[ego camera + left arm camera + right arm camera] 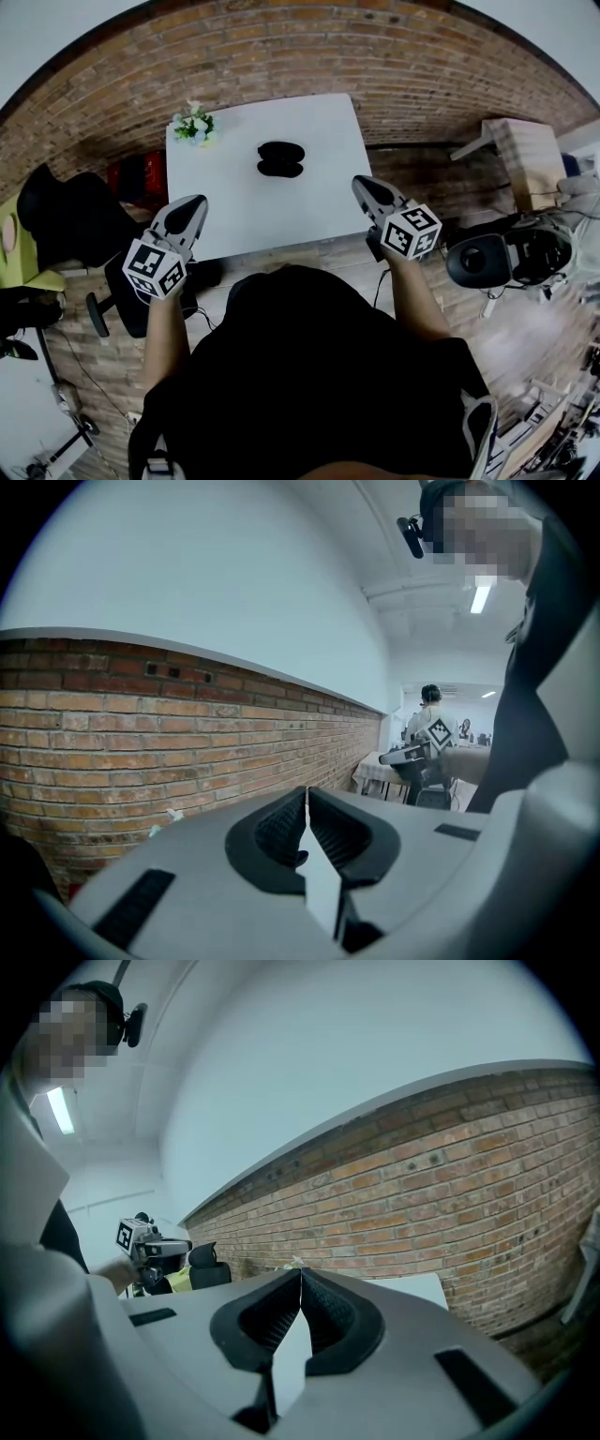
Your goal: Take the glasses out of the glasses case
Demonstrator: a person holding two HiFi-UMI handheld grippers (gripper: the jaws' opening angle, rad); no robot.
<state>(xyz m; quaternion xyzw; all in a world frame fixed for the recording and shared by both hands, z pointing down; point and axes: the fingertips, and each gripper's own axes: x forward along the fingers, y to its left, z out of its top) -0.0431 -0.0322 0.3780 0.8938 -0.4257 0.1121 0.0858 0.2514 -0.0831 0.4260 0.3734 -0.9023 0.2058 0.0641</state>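
Observation:
A black glasses case (280, 158) lies on the white table (309, 211), in its far half; whether it is open I cannot tell from the head view. My left gripper (197, 206) hangs at the table's near left corner, shut and empty. At the near right edge my right gripper (362, 187) is held up, also shut with nothing in it. In the left gripper view the jaws (307, 799) meet at their tips and point at the brick wall. Those of the right gripper (300, 1279) touch too. The case is in neither gripper view.
A small flower pot (194, 125) stands on the table's far left corner. A black office chair (70, 220) is to the left, a black stool (480, 260) and a wooden bench (525, 159) to the right. A brick wall (309, 47) runs behind the table.

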